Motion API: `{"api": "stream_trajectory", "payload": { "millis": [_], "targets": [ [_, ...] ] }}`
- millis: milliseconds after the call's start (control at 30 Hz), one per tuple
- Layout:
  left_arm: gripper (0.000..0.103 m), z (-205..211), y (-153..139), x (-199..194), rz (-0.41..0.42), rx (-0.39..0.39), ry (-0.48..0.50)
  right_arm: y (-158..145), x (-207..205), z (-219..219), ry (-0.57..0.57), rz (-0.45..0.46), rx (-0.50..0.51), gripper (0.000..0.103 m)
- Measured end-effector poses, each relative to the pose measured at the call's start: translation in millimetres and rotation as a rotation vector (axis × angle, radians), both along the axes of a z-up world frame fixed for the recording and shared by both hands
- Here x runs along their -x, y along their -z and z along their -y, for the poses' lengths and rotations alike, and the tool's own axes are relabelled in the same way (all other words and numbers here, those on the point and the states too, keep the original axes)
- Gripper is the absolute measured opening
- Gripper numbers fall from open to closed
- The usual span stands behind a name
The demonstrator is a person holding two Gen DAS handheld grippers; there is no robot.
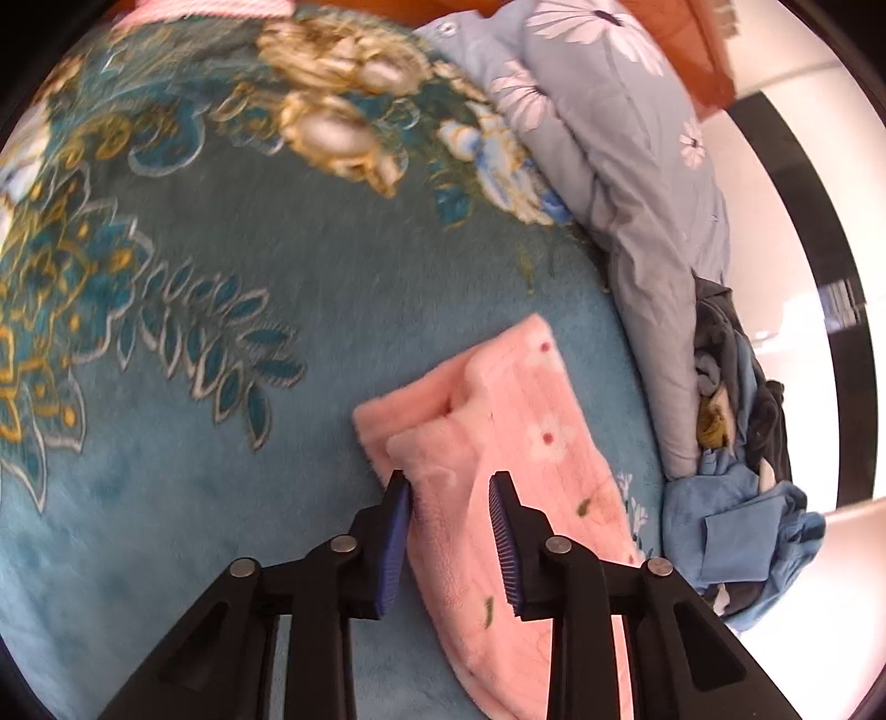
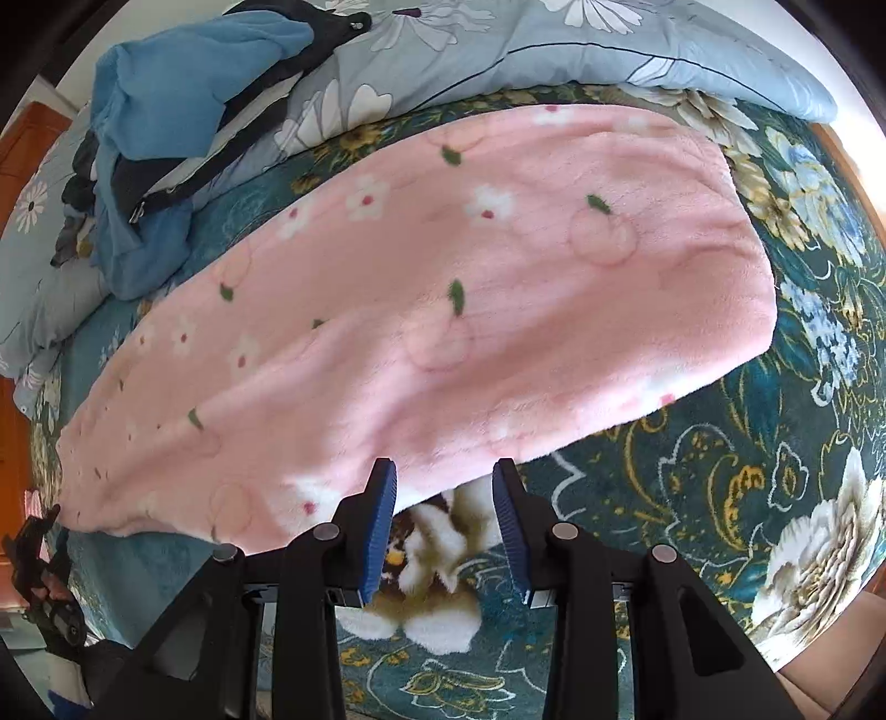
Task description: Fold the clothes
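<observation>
A pink fleece garment (image 1: 515, 443) with small flowers lies folded into a long strip on the teal floral blanket (image 1: 249, 310). My left gripper (image 1: 448, 487) hangs over the strip's near end, pointing steeply down. Its blue pads (image 1: 396, 531) stand a narrow gap apart with flat pink cloth showing between them, not pinched. In the right wrist view the same garment (image 2: 443, 288) stretches across the bed. My right gripper (image 2: 446, 482) is open at the garment's near long edge, with only the blanket's pale flower pattern (image 2: 437, 554) between its fingers.
A grey-blue daisy quilt (image 1: 626, 166) is bunched along the far side of the bed. A pile of blue and dark clothes (image 2: 183, 111) lies on it. Orange wooden furniture (image 1: 703, 50) and pale floor (image 1: 775, 221) lie beyond. Bare skin of a person (image 2: 825, 664) shows at lower right.
</observation>
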State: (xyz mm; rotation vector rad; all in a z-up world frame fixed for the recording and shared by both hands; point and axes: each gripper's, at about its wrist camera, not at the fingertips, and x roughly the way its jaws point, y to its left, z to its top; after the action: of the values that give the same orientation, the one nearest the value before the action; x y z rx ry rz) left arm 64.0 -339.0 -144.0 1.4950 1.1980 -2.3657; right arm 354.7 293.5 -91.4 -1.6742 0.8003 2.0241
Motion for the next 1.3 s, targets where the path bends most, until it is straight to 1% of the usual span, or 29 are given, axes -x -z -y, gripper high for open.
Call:
{"api": "stream_trajectory", "payload": {
  "millis": [33,67,133,167,233,267,333,400,433,500,533,567,633,667,700,733,800,833,867,933,967,1000,1033,1067,1133,1200,1233,1300],
  "targets": [
    [0.007,-1.5,-1.1,1.8,-0.003,0.013,0.01,7.1,0.5,-8.8,0.048,-0.017,0.031,0.037],
    [0.007,-4.3,-2.8,4.3,-0.009,0.026,0.027,14.5,1.0,-17.7,0.098,-0.035,0.064,0.037],
    [0.005,-11.6,-9.4,10.8,-0.034,0.05,0.074,19.5,-11.2,-43.6,0.214,-0.07,0.076,0.037],
    [0.005,-12.8,-17.8,13.2,-0.077,0.045,0.091,22.6,-15.9,-56.2,0.272,-0.081,0.069,0.037],
    [0.005,-8.8,-34.4,13.5,-0.177,0.017,0.084,24.0,-33.6,-79.8,0.367,-0.1,0.053,0.037],
    [0.005,-5.8,-36.3,15.5,-0.181,0.027,0.066,24.4,-41.3,-90.4,0.404,-0.104,0.039,0.037],
    [0.005,0.4,-21.3,20.3,-0.098,0.036,0.044,24.5,-59.1,-108.0,0.486,-0.106,0.017,0.039],
    [0.006,5.8,-2.2,16.6,-0.041,-0.004,0.01,25.7,-80.2,-119.9,0.577,-0.139,0.042,0.048],
    [0.007,8.3,7.4,13.6,-0.018,-0.029,-0.009,26.6,-90.3,-124.9,0.619,-0.16,0.057,0.05],
    [0.013,12.8,24.7,7.1,0.027,-0.076,-0.046,31.5,-103.2,-131.8,0.677,-0.198,0.099,0.055],
    [0.021,14.4,30.6,3.3,0.047,-0.094,-0.063,35.9,-106.0,-134.4,0.701,-0.225,0.131,0.056],
    [0.029,15.7,34.4,-0.4,0.06,-0.108,-0.074,40.1,-106.8,-136.9,0.721,-0.253,0.163,0.058],
    [0.033,18.0,38.2,-7.5,0.071,-0.127,-0.086,48.2,-102.4,-142.2,0.747,-0.307,0.212,0.061],
    [0.038,18.1,38.9,-9.7,0.074,-0.131,-0.086,53.0,-98.8,-145.4,0.755,-0.333,0.236,0.063],
    [0.04,17.2,38.8,-10.8,0.075,-0.131,-0.081,57.4,-97.0,-147.9,0.78,-0.341,0.242,0.064],
    [0.043,16.3,38.6,-11.9,0.078,-0.128,-0.076,61.9,-95.3,-150.3,0.806,-0.347,0.247,0.064],
    [0.043,16.5,39.2,-14.7,0.083,-0.128,-0.074,70.7,-91.9,-155.2,0.858,-0.359,0.256,0.064],
    [0.045,16.9,40.5,-15.6,0.085,-0.138,-0.078,73.1,-91.1,-157.0,0.887,-0.372,0.267,0.064],
    [0.046,16.9,40.9,-15.9,0.087,-0.149,-0.084,71.6,-88.7,-159.6,0.889,-0.377,0.265,0.064],
    [0.047,17.8,40.8,-16.8,0.09,-0.167,-0.099,67.9,-83.7,-164.9,0.891,-0.385,0.257,0.057],
    [0.047,18.3,41.1,-17.2,0.092,-0.171,-0.107,61.3,-81.2,-167.5,0.863,-0.381,0.234,0.043],
    [0.047,18.9,41.1,-17.8,0.094,-0.174,-0.113,54.4,-78.6,-170.0,0.833,-0.376,0.209,0.034],
    [0.047,20.1,41.4,-18.8,0.094,-0.178,-0.119,47.6,-76.1,-172.6,0.804,-0.37,0.185,0.031],
    [0.047,21.4,41.6,-19.9,0.094,-0.179,-0.124,40.7,-73.6,-175.2,0.774,-0.365,0.16,0.024],
    [0.048,23.9,42.5,-21.7,0.095,-0.179,-0.135,26.9,-68.6,-180.3,0.714,-0.354,0.112,0.021],
    [0.049,25.6,44.9,-21.8,0.097,-0.188,-0.137,29.3,-77.7,-192.5,0.77,-0.333,0.092,0.021],
    [0.049,25.8,45.6,-20.6,0.098,-0.191,-0.133,36.7,-75.9,-193.2,0.783,-0.31,0.092,0.021],
    [0.051,25.2,46.1,-17.7,0.098,-0.184,-0.125,46.2,-63.3,-187.8,0.746,-0.255,0.067,0.02]
  ]
}}
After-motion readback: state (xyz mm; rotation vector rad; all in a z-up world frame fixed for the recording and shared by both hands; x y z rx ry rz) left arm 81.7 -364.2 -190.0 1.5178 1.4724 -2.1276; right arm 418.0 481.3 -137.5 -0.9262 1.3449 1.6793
